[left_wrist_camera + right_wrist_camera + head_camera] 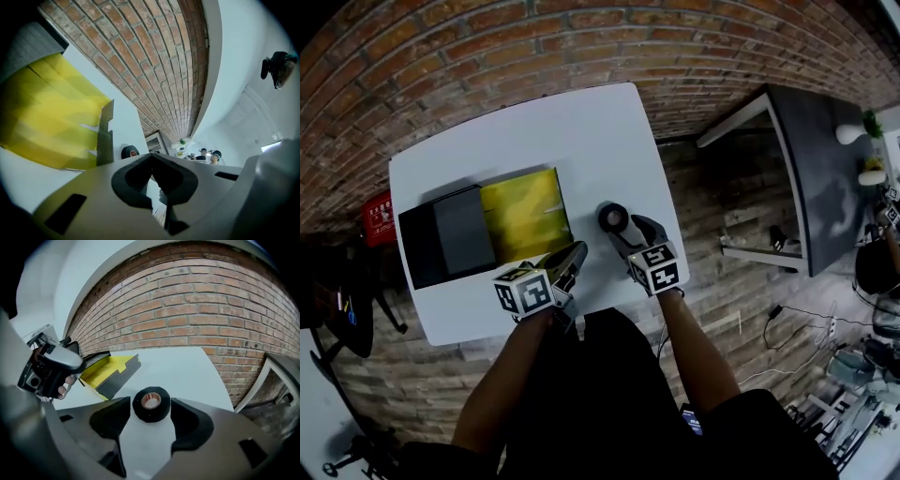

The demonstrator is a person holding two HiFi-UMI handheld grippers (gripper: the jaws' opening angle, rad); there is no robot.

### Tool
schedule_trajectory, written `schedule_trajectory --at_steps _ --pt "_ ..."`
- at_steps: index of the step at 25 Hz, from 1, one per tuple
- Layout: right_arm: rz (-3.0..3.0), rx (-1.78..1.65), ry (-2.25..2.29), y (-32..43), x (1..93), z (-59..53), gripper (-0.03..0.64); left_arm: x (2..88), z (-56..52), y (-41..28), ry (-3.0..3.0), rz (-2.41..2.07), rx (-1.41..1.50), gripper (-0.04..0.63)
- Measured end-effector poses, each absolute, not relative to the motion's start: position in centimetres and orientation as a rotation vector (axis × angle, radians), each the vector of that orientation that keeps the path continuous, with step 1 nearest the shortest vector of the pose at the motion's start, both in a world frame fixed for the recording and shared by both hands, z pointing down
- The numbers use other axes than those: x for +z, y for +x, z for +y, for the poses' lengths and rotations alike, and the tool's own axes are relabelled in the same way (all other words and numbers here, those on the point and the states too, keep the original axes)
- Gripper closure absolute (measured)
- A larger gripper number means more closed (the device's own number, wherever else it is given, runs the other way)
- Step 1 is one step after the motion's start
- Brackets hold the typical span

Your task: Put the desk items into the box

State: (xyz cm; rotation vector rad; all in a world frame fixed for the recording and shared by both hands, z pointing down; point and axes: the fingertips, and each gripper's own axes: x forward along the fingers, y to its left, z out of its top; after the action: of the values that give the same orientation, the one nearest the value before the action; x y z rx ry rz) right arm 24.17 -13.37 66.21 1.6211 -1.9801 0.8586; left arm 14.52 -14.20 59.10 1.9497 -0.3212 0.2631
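progress: early. The box [530, 214] is open on the desk [553, 131], and I see nothing lying on its yellow lining.
left to do: the black tape roll [151, 404] is the only loose item I can see on the desk. It needs a grasp, a carry to the left and a drop into the box.
tape roll: flat on the desk, hole up, right of the box and clear of it, near the desk's right edge.
box: left half of the desk, with the black lid [450, 234] folded out on its left side. The open yellow tray faces up.
right gripper [630, 228]: wide. The jaws straddle the tape roll with one pad on either side of it. I see gaps on both sides, so I judge there's no squeeze yet and nothing is held.
right arm pose: forearm reaches forward from my body, with the gripper pitched down towards the desk and its tips at the roll.
left gripper [152, 161]: pads together, nothing between them.
left arm pose: forearm forward, with the gripper low and close to level. It sits just off the box's near right corner, apart from the roll, and I judge it idle.
next: close the right gripper on the roll. The sides are round, so the grip should stay centred.
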Motion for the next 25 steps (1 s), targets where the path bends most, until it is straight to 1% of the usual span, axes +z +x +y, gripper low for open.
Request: schedule_trajectory --at_steps 3,13,25 --pt "-1.974 0.834 1.584 24.1 66.8 -13.7 0.337 59.3 -14.2 14.5 1.946 -0.336 0.267 0.583" --pt "-1.976 0.787 1.487 23.9 67.9 -14.3 0.295 59.4 -14.1 14.4 1.938 -0.373 0.262 0.583" --pt "-1.957 0.738 1.376 23.1 69.6 -15.2 0.273 59.7 -14.5 13.0 1.918 -0.436 0.240 0.583"
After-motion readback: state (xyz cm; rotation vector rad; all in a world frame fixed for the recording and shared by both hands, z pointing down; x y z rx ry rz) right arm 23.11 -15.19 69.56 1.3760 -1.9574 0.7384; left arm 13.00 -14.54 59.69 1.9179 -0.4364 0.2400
